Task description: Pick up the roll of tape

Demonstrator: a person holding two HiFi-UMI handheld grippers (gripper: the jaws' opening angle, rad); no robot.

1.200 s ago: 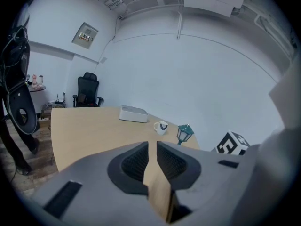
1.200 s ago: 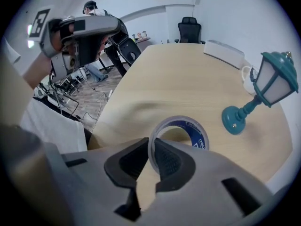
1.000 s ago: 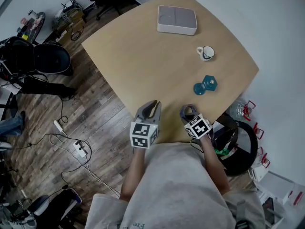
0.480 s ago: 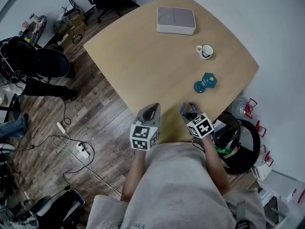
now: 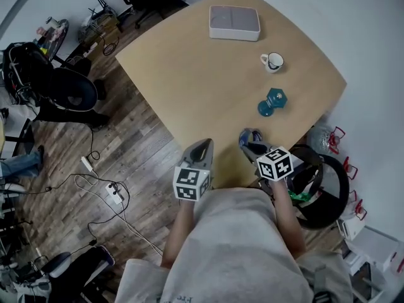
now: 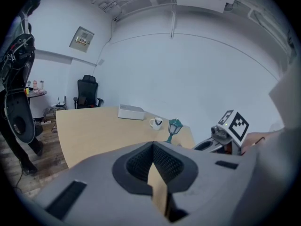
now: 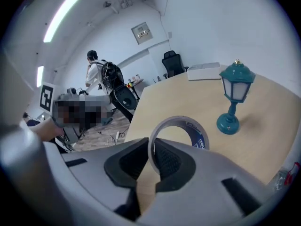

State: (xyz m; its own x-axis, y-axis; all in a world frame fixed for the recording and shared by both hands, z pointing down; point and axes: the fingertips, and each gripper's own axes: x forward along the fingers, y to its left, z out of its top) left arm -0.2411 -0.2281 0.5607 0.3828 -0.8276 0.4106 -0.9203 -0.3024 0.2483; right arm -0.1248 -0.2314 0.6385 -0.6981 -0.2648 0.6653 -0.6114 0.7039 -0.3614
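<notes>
**Tape pinched by its wall at the table's near edge**

The right gripper (image 7: 153, 150) is clenched on the roll of tape (image 7: 201, 134). The ring stands upright, with one pad inside the hole and the other against the outer face, so only one wall is caught. In the head view the roll sits at the gripper's tip, over the near edge of the table (image 5: 189, 74). Whether it is clear of the wood I cannot tell, since the gripper body hides its underside. The left gripper (image 6: 153, 163) has its jaws together on nothing and waits near the same edge, to the left.

The roll looks light and stiff — a thin band of clear tape on a hard core. It should not crush, but the glossy outer wrap is probably slick. Held by one wall, it could pivot about the pads if swung quickly. A grip low on the wall with pads square to it seems the soundest hold.

For room, the teal lantern (image 7: 233, 93) stands a little farther in and to the right. It looks top-heavy — the one thing worth steering round. The mug (image 5: 273, 61) and the white box (image 5: 234, 24) are well apart at the far side. The left of the table is bare wood, and beyond the near edge is only floor.
</notes>
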